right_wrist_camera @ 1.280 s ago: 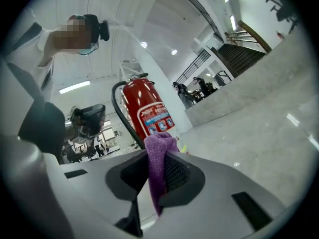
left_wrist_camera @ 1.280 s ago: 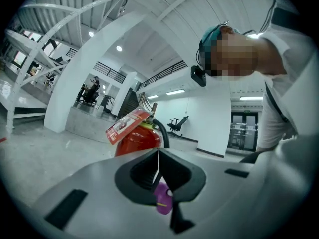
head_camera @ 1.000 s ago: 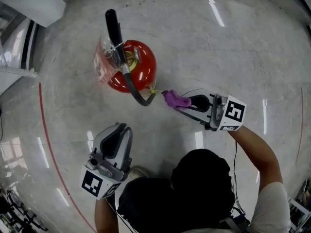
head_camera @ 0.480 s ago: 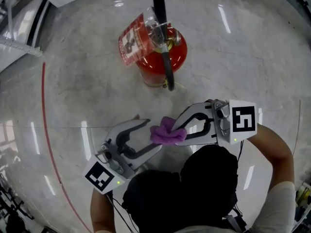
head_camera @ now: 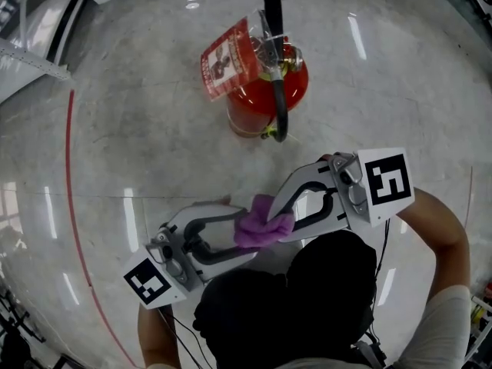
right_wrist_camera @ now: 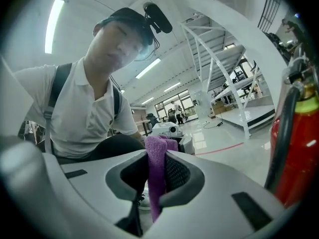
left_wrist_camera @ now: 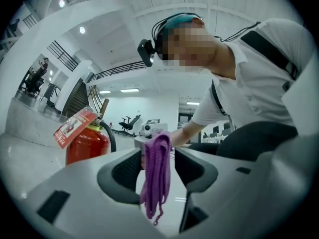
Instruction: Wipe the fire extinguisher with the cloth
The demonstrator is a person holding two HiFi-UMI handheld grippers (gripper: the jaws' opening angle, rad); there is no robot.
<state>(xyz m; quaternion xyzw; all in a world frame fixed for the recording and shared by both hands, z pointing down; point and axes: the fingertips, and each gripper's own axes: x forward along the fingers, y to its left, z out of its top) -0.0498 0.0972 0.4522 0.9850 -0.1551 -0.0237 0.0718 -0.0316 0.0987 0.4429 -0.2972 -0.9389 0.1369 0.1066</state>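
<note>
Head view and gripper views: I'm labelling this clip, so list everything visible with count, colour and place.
fire extinguisher: one, red with black hose, standing on the floor ahead.
tag: one, red and white, at the extinguisher's top.
cloth: one, purple, between the two grippers.
floor: grey, glossy, all around.
line: one, red, curved, floor at left.
right gripper: one, white, shut on the cloth.
left gripper: one, white, jaws have just been opening; cloth hangs between them.
person: one, white shirt, dark headgear, bottom edge.

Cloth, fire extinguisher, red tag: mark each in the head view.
cloth (head_camera: 261,223), head view, bunched middle
fire extinguisher (head_camera: 250,110), head view, red body
red tag (head_camera: 228,58), head view, centre of its face
</note>
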